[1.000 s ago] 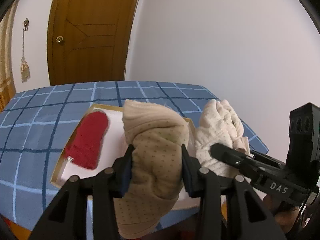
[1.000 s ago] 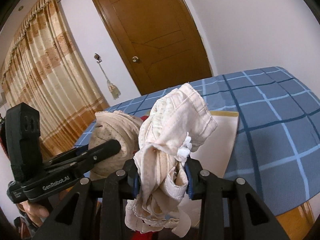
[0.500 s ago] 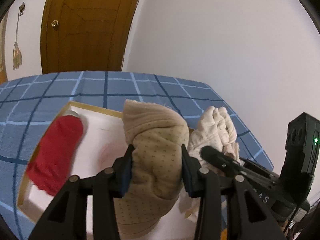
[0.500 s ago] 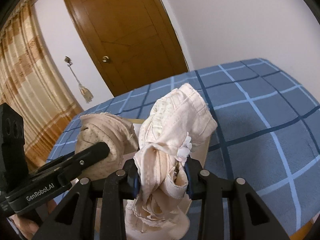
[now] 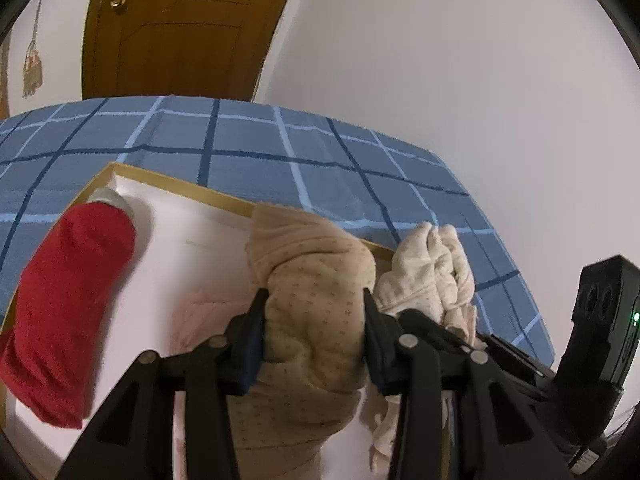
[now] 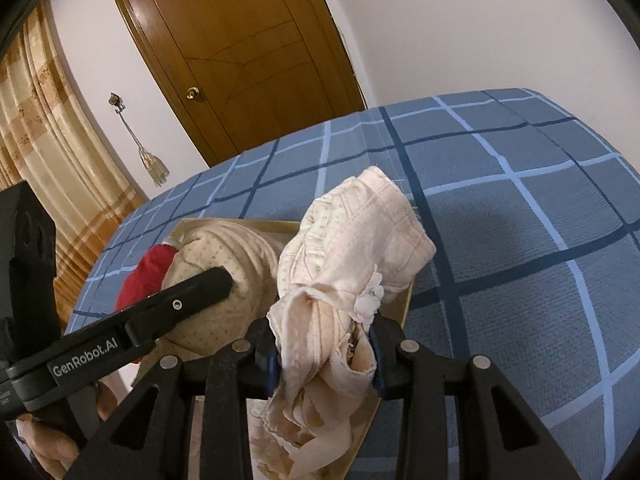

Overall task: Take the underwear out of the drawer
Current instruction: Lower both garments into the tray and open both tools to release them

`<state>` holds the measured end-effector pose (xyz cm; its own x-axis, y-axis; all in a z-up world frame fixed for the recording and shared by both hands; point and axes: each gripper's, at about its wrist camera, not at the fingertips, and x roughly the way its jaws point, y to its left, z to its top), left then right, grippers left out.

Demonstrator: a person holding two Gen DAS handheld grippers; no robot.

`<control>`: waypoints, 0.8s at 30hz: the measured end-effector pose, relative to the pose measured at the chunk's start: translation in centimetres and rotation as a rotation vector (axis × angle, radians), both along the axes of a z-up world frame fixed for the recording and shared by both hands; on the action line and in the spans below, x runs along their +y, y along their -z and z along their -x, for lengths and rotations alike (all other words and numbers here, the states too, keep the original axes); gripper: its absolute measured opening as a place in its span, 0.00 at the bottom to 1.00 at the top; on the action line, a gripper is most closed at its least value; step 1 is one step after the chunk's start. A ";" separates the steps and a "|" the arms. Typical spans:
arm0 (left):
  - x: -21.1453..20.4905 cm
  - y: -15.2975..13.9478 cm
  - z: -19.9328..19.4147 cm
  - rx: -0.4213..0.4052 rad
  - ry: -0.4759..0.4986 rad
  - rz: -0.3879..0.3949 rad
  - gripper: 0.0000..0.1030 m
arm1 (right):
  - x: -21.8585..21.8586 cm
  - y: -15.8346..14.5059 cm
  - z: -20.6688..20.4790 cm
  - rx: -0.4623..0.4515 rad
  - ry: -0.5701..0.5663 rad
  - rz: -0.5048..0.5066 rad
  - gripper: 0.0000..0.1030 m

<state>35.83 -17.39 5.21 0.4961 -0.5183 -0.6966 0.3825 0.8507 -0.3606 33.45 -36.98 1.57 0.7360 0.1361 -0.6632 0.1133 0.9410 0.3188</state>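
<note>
Two bundles of underwear are in my grip, one in each pair of tongs. My left tongs (image 5: 314, 336) are clamped on a tan dotted bundle (image 5: 316, 280), its cloth bulging out ahead of the fingertips and hanging down below them. My right tongs (image 6: 324, 354) are closed on a cream bundle (image 6: 352, 248) with a small white bow on its front; loose trim dangles beneath the fingers.

Under both tongs lies the shallow drawer (image 5: 176, 184), a white-lined tray with a gold rim, resting on a bed with a blue checked cover (image 6: 500, 200). To the left of my left tongs a red piece (image 5: 68, 304) lies inside the drawer along its left wall. Just behind my left fingers a pale pink piece (image 5: 200, 320) shows on the white lining.

My right tongs sit just to the right of the left ones, the two bundles close beside each other. Beyond the bed stand a brown door (image 6: 248, 48) and, further left, a striped curtain (image 6: 36, 132).
</note>
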 end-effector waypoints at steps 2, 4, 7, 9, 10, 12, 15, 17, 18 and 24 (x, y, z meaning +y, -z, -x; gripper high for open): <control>-0.1 0.3 -0.3 0.008 0.005 -0.004 0.41 | -0.1 0.4 -0.4 0.009 -0.002 -0.003 0.36; 0.0 0.6 -0.7 0.023 0.001 0.006 0.42 | 0.0 0.6 -0.7 0.013 -0.006 -0.005 0.36; -0.2 0.9 -1.0 0.024 0.012 -0.019 0.49 | -0.2 1.0 -1.1 0.017 -0.009 -0.023 0.36; -0.3 0.9 -1.1 0.018 0.011 -0.040 0.54 | -0.5 1.2 -1.2 0.013 -0.012 -0.053 0.38; -0.2 0.9 -1.3 0.023 0.000 -0.044 0.60 | -0.6 1.3 -1.2 0.007 -0.015 -0.057 0.38; 0.4 1.0 -1.8 0.052 -0.019 -0.029 0.71 | -0.8 1.4 -1.2 -0.007 -0.018 -0.071 0.39; 1.4 0.5 -2.0 0.074 -0.035 0.020 0.79 | -0.8 1.3 -1.2 -0.008 -0.042 -0.092 0.44; 2.3 -0.8 -1.5 0.048 -0.049 0.027 0.85 | -1.0 1.1 -1.0 -0.020 -0.037 -0.128 0.47; 2.7 -1.4 -1.2 0.034 -0.055 0.027 0.90 | -1.4 1.0 -0.7 -0.037 -0.036 -0.160 0.48; 5.8 -5.5 1.0 -0.105 -0.107 -0.018 1.00 | -2.4 -0.6 1.4 -0.138 -0.028 -0.231 0.54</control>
<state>34.83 -11.58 10.68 0.6180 -0.4466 -0.6470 0.3243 0.8945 -0.3077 32.08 -39.37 2.21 0.8114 0.2931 -0.5057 0.0290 0.8439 0.5357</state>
